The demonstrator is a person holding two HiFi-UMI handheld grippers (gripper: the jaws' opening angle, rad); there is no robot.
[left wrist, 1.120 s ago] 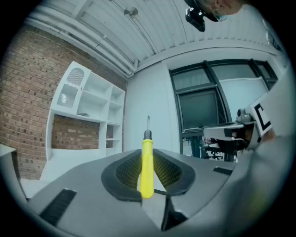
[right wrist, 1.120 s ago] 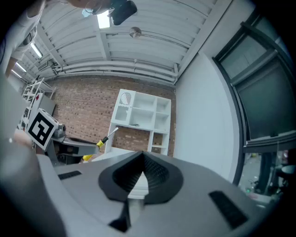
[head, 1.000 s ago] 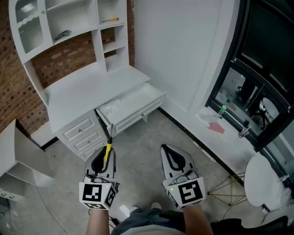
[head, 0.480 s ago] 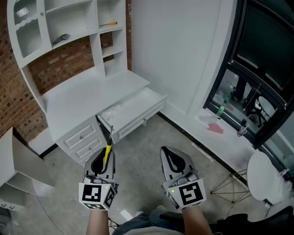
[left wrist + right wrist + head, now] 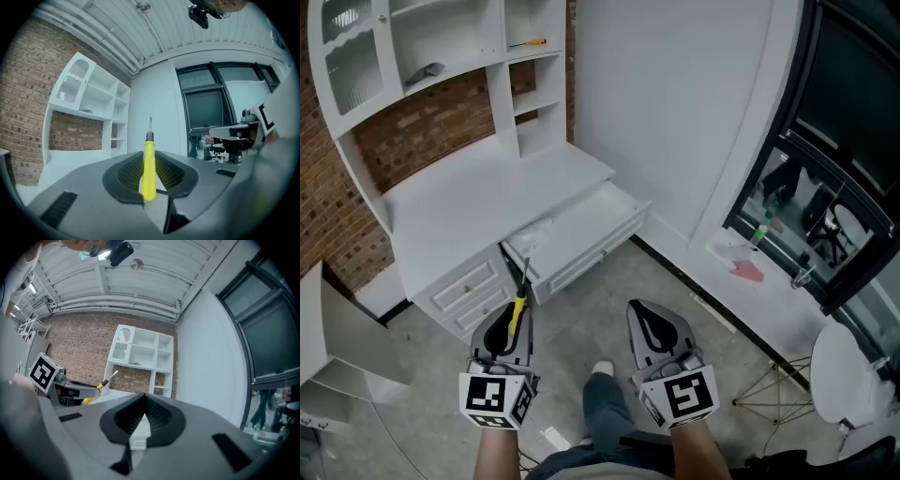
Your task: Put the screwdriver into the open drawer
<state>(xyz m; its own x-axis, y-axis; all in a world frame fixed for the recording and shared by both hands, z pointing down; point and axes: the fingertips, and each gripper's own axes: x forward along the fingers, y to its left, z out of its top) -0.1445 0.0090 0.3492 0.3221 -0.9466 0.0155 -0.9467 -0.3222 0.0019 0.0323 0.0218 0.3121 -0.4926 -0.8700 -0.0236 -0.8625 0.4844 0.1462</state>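
A screwdriver (image 5: pixel 518 307) with a yellow handle and a dark shaft is clamped in my left gripper (image 5: pixel 515 317), tip pointing ahead at the near left corner of the open drawer (image 5: pixel 614 228). In the left gripper view the handle (image 5: pixel 149 171) stands upright between the jaws of that gripper (image 5: pixel 149 157), the shaft sticking past them. The white drawer is pulled out of the white desk (image 5: pixel 469 202) and has something pale and crumpled at its left end. My right gripper (image 5: pixel 649 323) is level beside the left, over the floor; its jaws (image 5: pixel 143 397) meet with nothing between them.
A white hutch with shelves stands on the desk against a brick wall; an orange-handled tool (image 5: pixel 527 43) lies on an upper shelf. Closed small drawers (image 5: pixel 473 286) are just ahead of my left gripper. Dark windows and a round white seat (image 5: pixel 853 375) are at right. A leg (image 5: pixel 602 398) shows below.
Both grippers have moved forward toward the desk, so the open drawer is closer to the screwdriver's tip. A leg has stepped into view between them. The grip is unchanged.
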